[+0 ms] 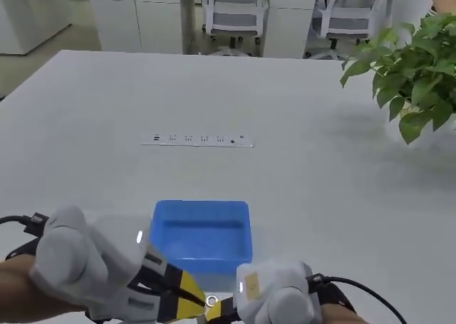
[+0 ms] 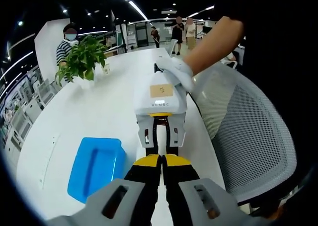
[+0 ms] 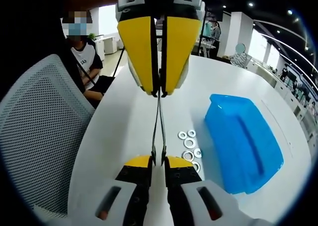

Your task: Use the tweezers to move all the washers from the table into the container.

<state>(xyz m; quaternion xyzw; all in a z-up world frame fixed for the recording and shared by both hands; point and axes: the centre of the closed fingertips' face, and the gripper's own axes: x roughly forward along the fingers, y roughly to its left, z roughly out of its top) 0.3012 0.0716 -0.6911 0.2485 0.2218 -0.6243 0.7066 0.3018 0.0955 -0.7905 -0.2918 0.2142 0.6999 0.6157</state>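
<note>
Left gripper (image 2: 161, 159) and right gripper (image 3: 158, 161) nose to nose, both jaws clamped on tweezers (image 3: 159, 126), probably resetting hold. Washers (image 3: 189, 143) right of right jaws, beside container (image 3: 243, 141).

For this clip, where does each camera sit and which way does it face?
Left gripper view: rides the left gripper, faces the right gripper head-on; own jaws, the person's arm.
Right gripper view: rides the right gripper, faces the left one along the tweezers; own jaws, washers beside.
Head view: headset, down over the table; both grippers at the bottom.
Shared: all three show the blue container.
</note>
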